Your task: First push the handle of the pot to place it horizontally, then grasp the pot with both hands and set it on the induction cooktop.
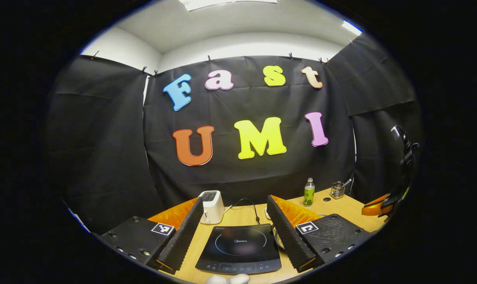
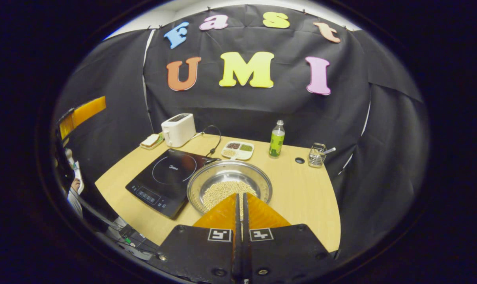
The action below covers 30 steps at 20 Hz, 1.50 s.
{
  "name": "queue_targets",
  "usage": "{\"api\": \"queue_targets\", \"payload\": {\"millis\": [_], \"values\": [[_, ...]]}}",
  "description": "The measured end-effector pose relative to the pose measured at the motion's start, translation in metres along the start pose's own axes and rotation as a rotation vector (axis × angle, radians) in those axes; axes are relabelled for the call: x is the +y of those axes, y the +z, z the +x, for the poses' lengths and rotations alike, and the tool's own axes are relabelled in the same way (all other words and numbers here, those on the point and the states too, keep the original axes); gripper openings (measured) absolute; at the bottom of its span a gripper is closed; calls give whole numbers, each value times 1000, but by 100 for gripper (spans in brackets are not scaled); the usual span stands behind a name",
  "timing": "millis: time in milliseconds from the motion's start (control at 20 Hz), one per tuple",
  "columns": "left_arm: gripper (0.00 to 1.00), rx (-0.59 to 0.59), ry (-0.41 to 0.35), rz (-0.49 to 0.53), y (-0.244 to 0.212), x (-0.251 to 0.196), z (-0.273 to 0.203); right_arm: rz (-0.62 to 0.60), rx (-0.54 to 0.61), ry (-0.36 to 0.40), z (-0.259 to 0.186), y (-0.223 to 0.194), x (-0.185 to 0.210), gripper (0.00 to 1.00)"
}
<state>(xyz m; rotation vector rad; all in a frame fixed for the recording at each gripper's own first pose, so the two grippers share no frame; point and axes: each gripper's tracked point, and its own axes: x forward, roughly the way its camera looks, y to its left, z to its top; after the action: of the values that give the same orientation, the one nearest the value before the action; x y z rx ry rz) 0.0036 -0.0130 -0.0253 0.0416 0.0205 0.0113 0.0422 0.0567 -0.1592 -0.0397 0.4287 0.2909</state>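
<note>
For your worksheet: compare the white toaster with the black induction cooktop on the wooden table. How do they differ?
The white boxy toaster stands tall, while the black flat induction cooktop lies low. The toaster sits at the table's far edge; the cooktop lies nearer, beside the round steel pot of beans. Both rest on the light wooden table.

The steel pot [image 2: 229, 185] holds pale beans and sits on the table. It lies just beside the black induction cooktop [image 2: 169, 179].
</note>
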Motion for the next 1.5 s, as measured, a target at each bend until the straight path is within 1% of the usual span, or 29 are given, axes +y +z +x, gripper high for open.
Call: {"api": "queue_targets", "payload": {"millis": [50,100,150,200,250,300,450,700,750,800,1000,1050,1100,1150,1200,1250,1500], "values": [[96,3,0,3,-1,-1,0,-8,16,7,5,-6,3,4],[100,2,2,6,-3,-1,0,-12,34,15,11,-14,5,4],[96,1,6,11,-4,0,0,-12,52,22,16,-21,7,4],[96,0,9,15,-5,0,1,-13,72,32,22,-31,10,4],[96,3,12,18,-6,0,1,-21,90,38,27,-38,12,0],[96,6,15,21,-8,0,1,-30,106,44,32,-46,14,4],[96,20,33,22,-13,4,2,-36,173,59,47,-73,17,4],[96,43,61,17,-21,9,3,-60,281,54,74,-119,14,4],[96,50,66,15,-23,10,3,-53,301,59,78,-126,14,1],[96,54,71,13,-25,10,3,-44,319,60,82,-132,14,1],[96,63,95,15,-27,14,4,-74,350,59,93,-143,8,0],[96,67,99,15,-28,15,4,-74,360,60,95,-145,7,1],[96,71,104,15,-30,15,3,-70,367,57,97,-147,4,4],[96,74,108,16,-31,17,4,-65,371,54,98,-147,2,1],[96,78,110,18,-32,17,3,-61,373,48,100,-147,-1,4],[96,82,110,20,-32,18,4,-58,372,46,102,-145,-4,1],[96,90,118,18,-35,18,6,-67,372,43,105,-147,-9,1]]}}
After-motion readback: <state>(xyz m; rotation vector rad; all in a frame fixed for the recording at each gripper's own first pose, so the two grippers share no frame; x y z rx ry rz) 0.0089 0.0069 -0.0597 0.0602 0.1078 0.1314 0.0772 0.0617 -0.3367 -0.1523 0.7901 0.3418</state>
